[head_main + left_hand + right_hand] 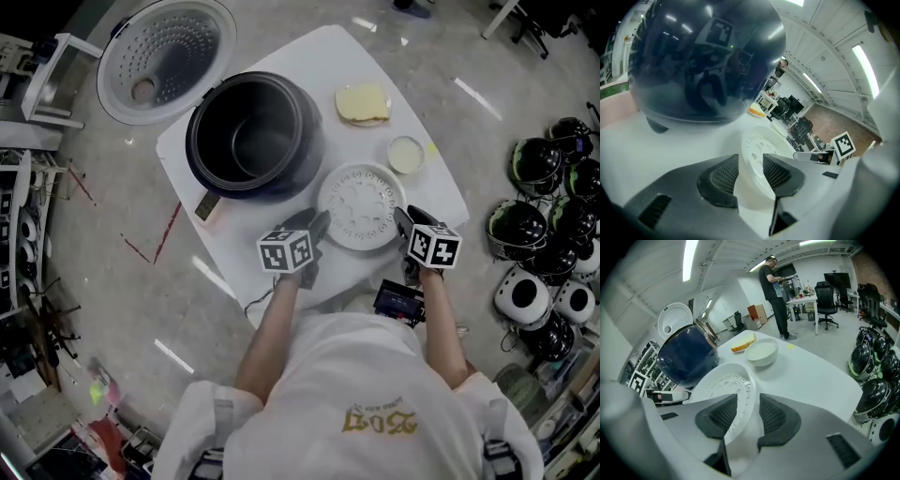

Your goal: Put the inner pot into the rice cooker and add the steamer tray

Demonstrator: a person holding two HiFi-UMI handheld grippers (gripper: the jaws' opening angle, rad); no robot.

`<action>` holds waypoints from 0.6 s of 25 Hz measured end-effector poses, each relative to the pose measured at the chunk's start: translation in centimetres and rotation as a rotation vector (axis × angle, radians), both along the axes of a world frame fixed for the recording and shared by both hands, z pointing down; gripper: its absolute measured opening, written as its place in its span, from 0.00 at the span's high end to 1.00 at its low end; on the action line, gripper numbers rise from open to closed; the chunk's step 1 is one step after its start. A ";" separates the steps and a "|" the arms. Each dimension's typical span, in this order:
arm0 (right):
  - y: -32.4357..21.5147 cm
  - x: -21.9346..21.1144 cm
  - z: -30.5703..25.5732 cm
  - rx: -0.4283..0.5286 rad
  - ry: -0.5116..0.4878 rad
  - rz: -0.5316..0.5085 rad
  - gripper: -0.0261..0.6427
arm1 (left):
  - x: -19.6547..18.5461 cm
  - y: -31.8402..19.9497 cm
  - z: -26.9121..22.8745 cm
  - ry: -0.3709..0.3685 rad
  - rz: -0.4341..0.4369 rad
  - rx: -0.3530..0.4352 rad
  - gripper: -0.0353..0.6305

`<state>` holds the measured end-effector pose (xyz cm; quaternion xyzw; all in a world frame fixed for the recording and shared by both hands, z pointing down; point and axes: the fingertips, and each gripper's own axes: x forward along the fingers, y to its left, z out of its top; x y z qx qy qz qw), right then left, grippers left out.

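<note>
The white perforated steamer tray (361, 202) lies flat on the white table (427, 192), just right of the dark rice cooker (253, 136). The cooker's lid (167, 56) is swung back, and a dark inner pot (246, 145) sits inside the body. My left gripper (322, 225) is at the tray's left rim and my right gripper (401, 221) at its right rim. In the left gripper view the jaws (751, 171) straddle the tray's rim (759, 143) with a gap showing. In the right gripper view the jaws (741, 416) straddle the rim (725, 380) the same way. Both are open.
A small white bowl (407, 155) and a yellow sponge-like block (363, 103) sit on the table behind the tray. Several helmets (548, 225) lie on the floor at the right. A person (771, 287) stands far off by desks and chairs. Shelving lines the left edge.
</note>
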<state>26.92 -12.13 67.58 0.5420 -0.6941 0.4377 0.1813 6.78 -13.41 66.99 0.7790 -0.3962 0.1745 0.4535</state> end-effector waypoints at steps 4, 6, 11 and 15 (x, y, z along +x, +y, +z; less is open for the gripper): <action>-0.5 -0.1 0.4 -0.007 0.012 -0.021 0.72 | -0.1 -0.1 0.6 -0.015 0.000 -0.021 0.68; -0.6 -0.1 0.5 -0.009 0.010 -0.025 0.73 | 0.0 -0.2 0.9 -0.017 -0.003 -0.028 0.68; -0.9 -0.3 1.1 -0.017 0.002 -0.032 0.76 | 0.7 -0.3 1.8 -0.042 0.019 -0.052 0.73; -1.0 -0.6 1.1 -0.014 -0.028 -0.027 0.83 | 1.0 -0.2 2.0 -0.035 0.021 -0.079 0.79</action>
